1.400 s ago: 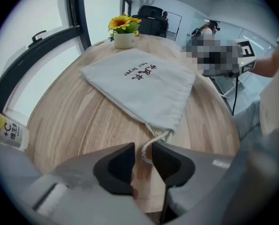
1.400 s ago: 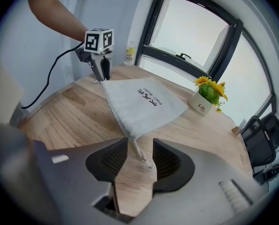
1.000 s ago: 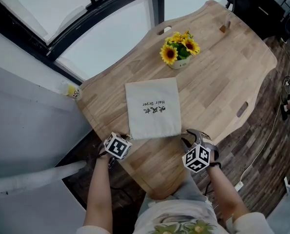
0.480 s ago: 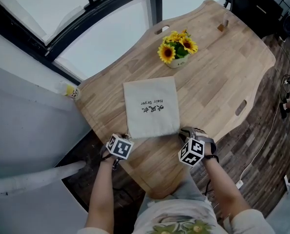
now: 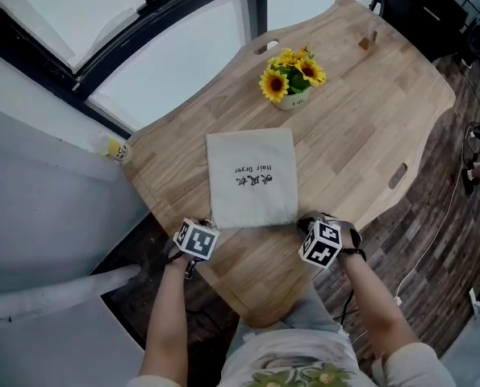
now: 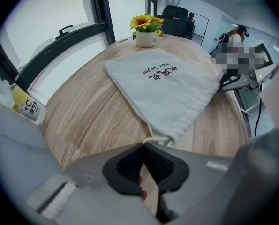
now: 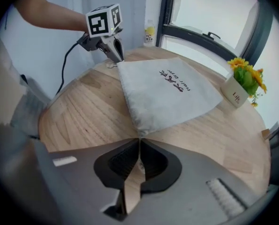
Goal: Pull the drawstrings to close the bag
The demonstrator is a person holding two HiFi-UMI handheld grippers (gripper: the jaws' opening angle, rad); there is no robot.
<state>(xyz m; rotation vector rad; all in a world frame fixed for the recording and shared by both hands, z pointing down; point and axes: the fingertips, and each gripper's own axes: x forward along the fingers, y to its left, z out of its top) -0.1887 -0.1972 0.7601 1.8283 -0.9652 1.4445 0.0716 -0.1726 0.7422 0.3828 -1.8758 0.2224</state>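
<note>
A flat grey drawstring bag with dark print lies on the wooden table. My left gripper sits at the bag's near left corner, shut on the white drawstring that comes out there. My right gripper is at the near right corner. Its jaws are closing and nearly meet on the bag's corner tip, with a bit of cord between the pads. In the right gripper view, the left gripper touches the far corner of the bag.
A white pot of sunflowers stands beyond the bag. A small yellow-capped bottle sits on the window ledge at the left. The table's near edge runs just under both grippers. Black chairs and cables are on the floor at the far right.
The right gripper has moved in to the bag's near right corner and its jaws have gone from wide to nearly closed. The left gripper stays where it was.
</note>
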